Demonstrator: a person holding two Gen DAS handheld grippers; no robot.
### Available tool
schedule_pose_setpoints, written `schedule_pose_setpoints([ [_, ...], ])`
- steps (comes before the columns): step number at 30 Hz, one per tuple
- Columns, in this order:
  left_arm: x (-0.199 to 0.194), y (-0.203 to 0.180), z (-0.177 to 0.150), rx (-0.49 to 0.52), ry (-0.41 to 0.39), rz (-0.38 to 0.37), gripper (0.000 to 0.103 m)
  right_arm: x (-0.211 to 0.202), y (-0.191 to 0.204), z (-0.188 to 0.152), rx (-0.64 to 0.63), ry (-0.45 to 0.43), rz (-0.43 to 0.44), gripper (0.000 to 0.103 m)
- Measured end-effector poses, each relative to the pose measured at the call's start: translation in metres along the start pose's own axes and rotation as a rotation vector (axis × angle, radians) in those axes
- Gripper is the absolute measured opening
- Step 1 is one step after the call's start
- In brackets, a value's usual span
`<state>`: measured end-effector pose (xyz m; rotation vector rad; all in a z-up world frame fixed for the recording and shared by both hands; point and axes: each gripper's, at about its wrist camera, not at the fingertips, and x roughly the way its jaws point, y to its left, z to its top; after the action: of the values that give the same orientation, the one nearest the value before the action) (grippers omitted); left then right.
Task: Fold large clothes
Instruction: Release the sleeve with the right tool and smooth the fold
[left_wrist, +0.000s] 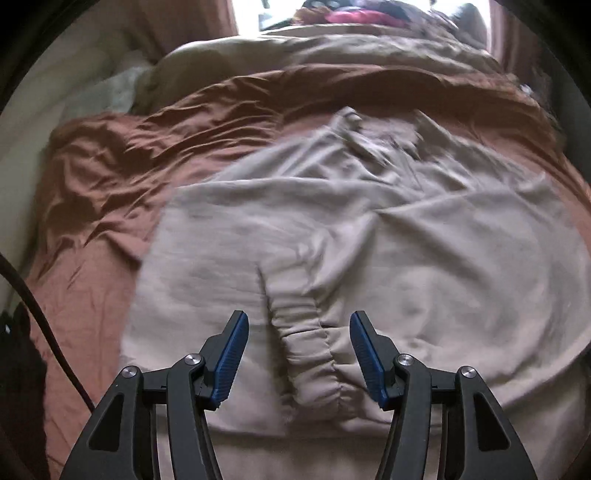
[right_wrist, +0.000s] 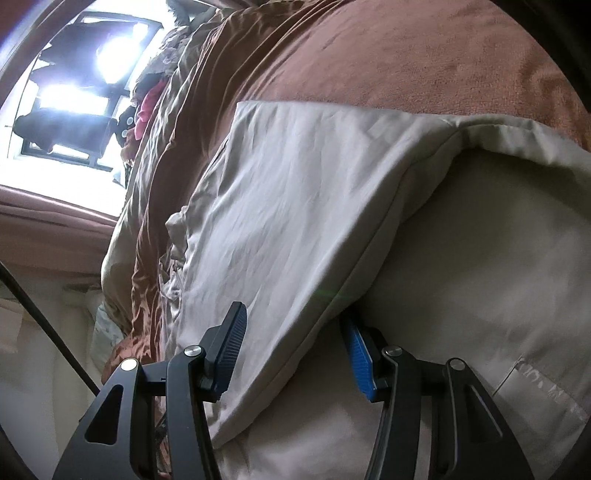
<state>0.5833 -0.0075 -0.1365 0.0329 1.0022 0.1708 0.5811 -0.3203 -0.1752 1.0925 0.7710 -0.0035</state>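
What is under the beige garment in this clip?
The beige garment lies on a rumpled rust-brown bed cover, which shows around it on the left and far side. In the right wrist view a folded flap covers more beige cloth; whatever lies beneath that is hidden.

Home bedroom, bed covered by rumpled rust-brown sheet (left_wrist: 110, 177), beige duvet (left_wrist: 332, 48) bunched toward far end, bright window (right_wrist: 74, 85) with dark frame beyond, brown curtain (right_wrist: 48, 229) beside it, loose pile of clothes (right_wrist: 147, 103) near window
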Motion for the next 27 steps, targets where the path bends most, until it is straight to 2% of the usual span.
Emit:
schedule_pose_setpoints([
  [6, -0.007, 0.010, -0.003, -0.020, 0.046, -0.104, 0.059, -0.003, 0.002, -0.003, 0.003, 0.008, 0.015, 0.051],
  [8, 0.008, 0.004, -0.008, 0.000, 0.094, -0.092, 0.059, -0.004, 0.003, -0.005, -0.003, 0.008, 0.019, 0.050],
  [10, 0.028, -0.003, -0.018, 0.038, 0.146, -0.065, 0.059, -0.005, 0.006, -0.005, -0.020, 0.004, 0.015, 0.041],
  [13, 0.047, 0.002, -0.028, 0.026, 0.159, -0.060, 0.062, -0.001, 0.009, -0.003, -0.042, 0.005, 0.000, 0.040],
  [17, 0.045, 0.012, -0.023, -0.005, 0.144, -0.028, 0.064, 0.004, 0.010, 0.000, -0.037, 0.026, -0.007, 0.040],
  [20, 0.020, 0.013, -0.018, 0.018, 0.085, -0.004, 0.064, -0.004, 0.008, -0.001, -0.022, 0.036, 0.035, 0.040],
  [24, -0.029, 0.024, -0.023, -0.005, 0.001, -0.074, 0.064, -0.024, 0.008, -0.011, -0.062, 0.023, 0.041, 0.042],
  [27, -0.068, 0.033, -0.036, -0.035, -0.049, -0.101, 0.064, -0.030, 0.013, -0.014, -0.153, 0.024, 0.018, 0.046],
])
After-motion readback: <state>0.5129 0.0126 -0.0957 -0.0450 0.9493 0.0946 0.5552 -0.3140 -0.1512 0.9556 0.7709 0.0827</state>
